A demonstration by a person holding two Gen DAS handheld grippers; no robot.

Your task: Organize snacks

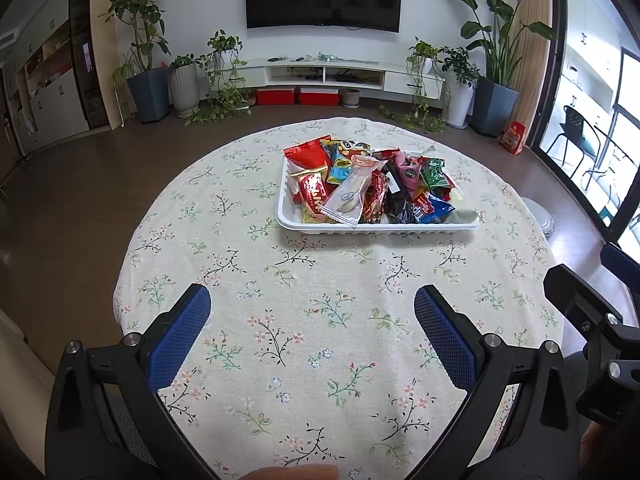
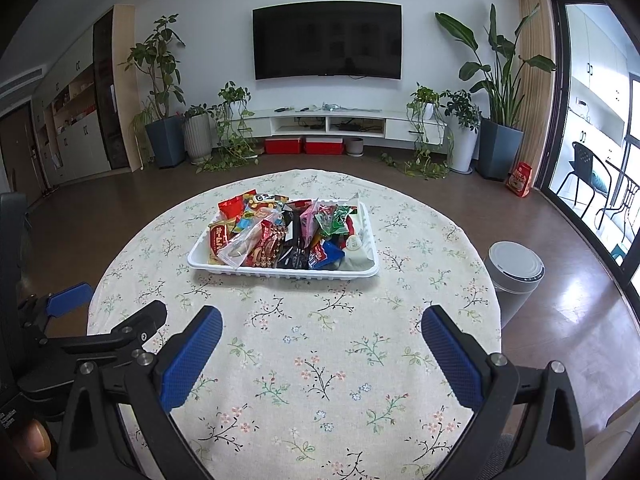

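A white plastic tray [image 1: 376,229] [image 2: 280,273] sits past the middle of the round table, heaped with several wrapped snacks [image 1: 360,184] [image 2: 280,232]: red, yellow, black, blue and green packets, plus a clear packet [image 1: 348,196] lying on top. My left gripper [image 1: 312,312] hovers open over the near part of the floral tablecloth [image 1: 312,272], well short of the tray, nothing between its blue pads. My right gripper [image 2: 322,332] is also open and empty, likewise short of the tray. Each gripper shows at the edge of the other's view.
A grey bin with a white lid [image 2: 516,276] stands on the floor at the table's right. Beyond the table are a TV [image 2: 326,42], a low white cabinet, potted plants and red boxes [image 2: 304,145]. A fingertip [image 1: 292,472] shows at the bottom edge.
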